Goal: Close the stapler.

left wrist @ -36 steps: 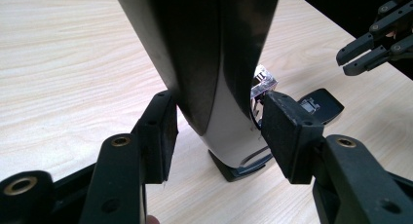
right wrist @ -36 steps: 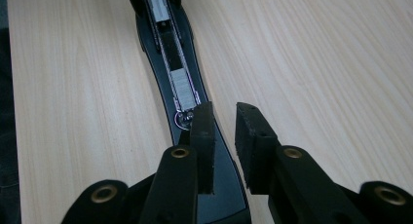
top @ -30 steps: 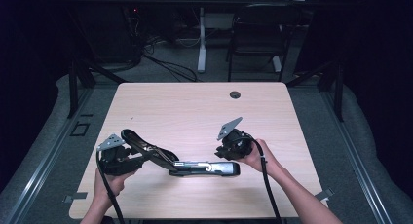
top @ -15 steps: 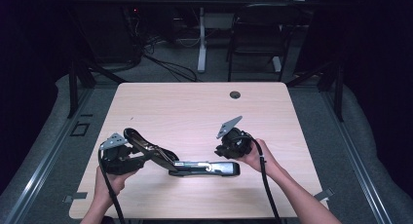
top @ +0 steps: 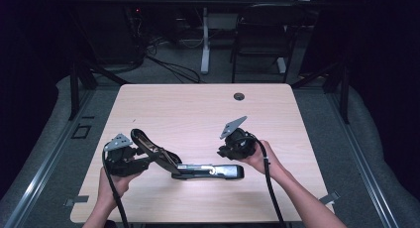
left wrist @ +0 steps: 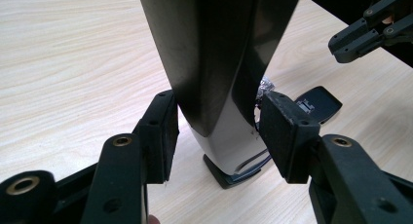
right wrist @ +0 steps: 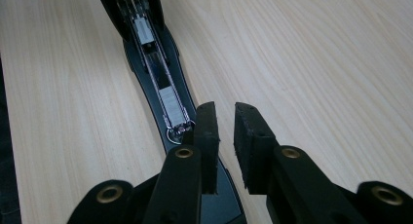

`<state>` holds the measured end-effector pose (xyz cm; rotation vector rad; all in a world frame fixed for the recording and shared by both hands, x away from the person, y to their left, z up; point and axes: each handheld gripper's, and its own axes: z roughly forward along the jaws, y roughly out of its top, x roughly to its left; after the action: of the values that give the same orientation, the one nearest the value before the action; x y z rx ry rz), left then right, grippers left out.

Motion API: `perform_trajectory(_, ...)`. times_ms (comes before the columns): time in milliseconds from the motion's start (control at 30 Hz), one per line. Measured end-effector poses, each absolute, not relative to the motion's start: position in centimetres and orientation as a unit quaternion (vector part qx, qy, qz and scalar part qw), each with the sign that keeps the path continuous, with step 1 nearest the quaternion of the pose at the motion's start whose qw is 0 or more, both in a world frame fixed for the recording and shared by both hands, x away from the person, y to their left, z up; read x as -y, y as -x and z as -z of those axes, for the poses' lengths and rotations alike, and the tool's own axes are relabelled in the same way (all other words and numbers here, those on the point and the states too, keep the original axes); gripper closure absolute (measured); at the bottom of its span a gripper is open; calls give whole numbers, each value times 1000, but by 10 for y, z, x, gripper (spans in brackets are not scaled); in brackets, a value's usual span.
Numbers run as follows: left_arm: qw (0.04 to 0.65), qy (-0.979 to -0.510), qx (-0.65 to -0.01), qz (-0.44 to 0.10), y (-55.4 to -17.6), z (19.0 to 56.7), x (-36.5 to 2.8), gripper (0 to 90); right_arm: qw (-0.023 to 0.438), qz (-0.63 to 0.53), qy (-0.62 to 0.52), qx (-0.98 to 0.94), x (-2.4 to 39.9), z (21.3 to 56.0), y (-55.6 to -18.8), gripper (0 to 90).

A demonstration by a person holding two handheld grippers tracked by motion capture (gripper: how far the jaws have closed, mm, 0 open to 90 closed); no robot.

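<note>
Bench [top: 198, 109]: pale wood, rectangular, a small round dark grommet [top: 239, 96] near its far edge; stapler [top: 208, 171]: black and silver, lying near the front edge of the bench between the two hands, its base flat on the wood and its top arm [top: 148, 146] swung up and back toward the left, the staple channel [right wrist: 158, 80] exposed with a strip of staples in it; left tool [left wrist: 216, 131]: held at the front left, jaws partly spread on either side of the raised top arm, pads just beside its flanks, contact cannot be told; right tool [right wrist: 225, 129]: held at the right end of the stapler, over the base, jaws nearly closed with a narrow gap and nothing between them.
</note>
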<state>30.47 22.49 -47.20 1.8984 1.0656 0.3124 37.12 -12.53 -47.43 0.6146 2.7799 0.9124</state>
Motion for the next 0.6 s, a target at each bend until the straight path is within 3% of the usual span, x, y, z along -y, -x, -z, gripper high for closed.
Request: perform_trajectory(600, 467, -763, -427, -131, -304, 471, -220, 518, 64, -337, -171, -924, 80, 459, -367, 794)
